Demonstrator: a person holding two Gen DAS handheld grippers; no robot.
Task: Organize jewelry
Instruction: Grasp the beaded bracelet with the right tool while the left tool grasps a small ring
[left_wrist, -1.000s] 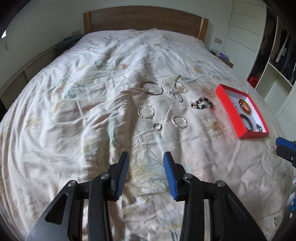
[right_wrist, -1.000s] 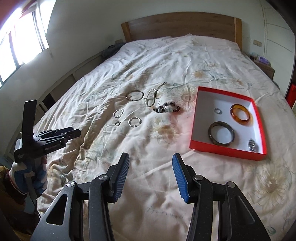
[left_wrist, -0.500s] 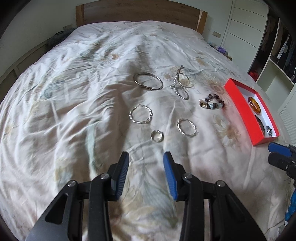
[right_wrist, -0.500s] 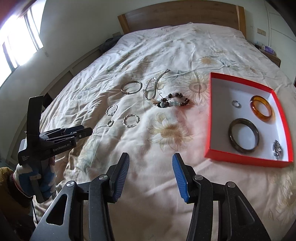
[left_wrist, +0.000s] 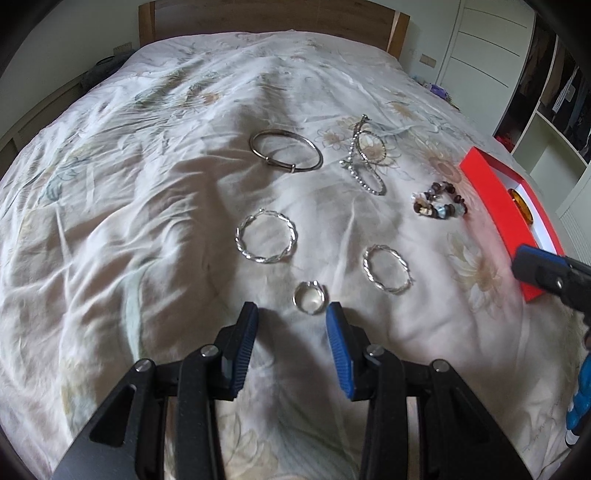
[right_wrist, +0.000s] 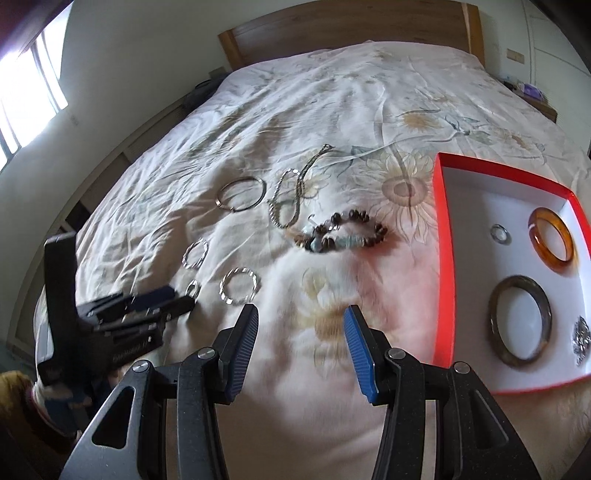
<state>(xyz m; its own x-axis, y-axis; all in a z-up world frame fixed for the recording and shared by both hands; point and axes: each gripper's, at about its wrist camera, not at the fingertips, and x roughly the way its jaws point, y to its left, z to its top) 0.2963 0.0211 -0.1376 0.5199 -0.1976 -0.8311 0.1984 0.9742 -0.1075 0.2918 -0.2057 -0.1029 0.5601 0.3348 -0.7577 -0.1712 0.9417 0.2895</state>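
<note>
Small silver ring (left_wrist: 310, 297) on the floral bedspread (left_wrist: 147, 221), just ahead of the left hand-held gripper (left_wrist: 291, 314), whose jaws stand wide apart and empty. Beyond it lie two twisted silver hoops (left_wrist: 266, 240) (left_wrist: 386, 268), a plain bangle (left_wrist: 286, 155), a chain bracelet (left_wrist: 365, 162) and a beaded bracelet (left_wrist: 439, 205). The red box (right_wrist: 443, 258), to the right, holds an amber bangle (right_wrist: 552, 240), a dark bangle (right_wrist: 519, 321), a small ring (right_wrist: 500, 233) and a glittering piece (right_wrist: 581, 334). The right hand-held gripper (right_wrist: 301, 314) hangs open, holding nothing, above bare bedspread beside the box.
</note>
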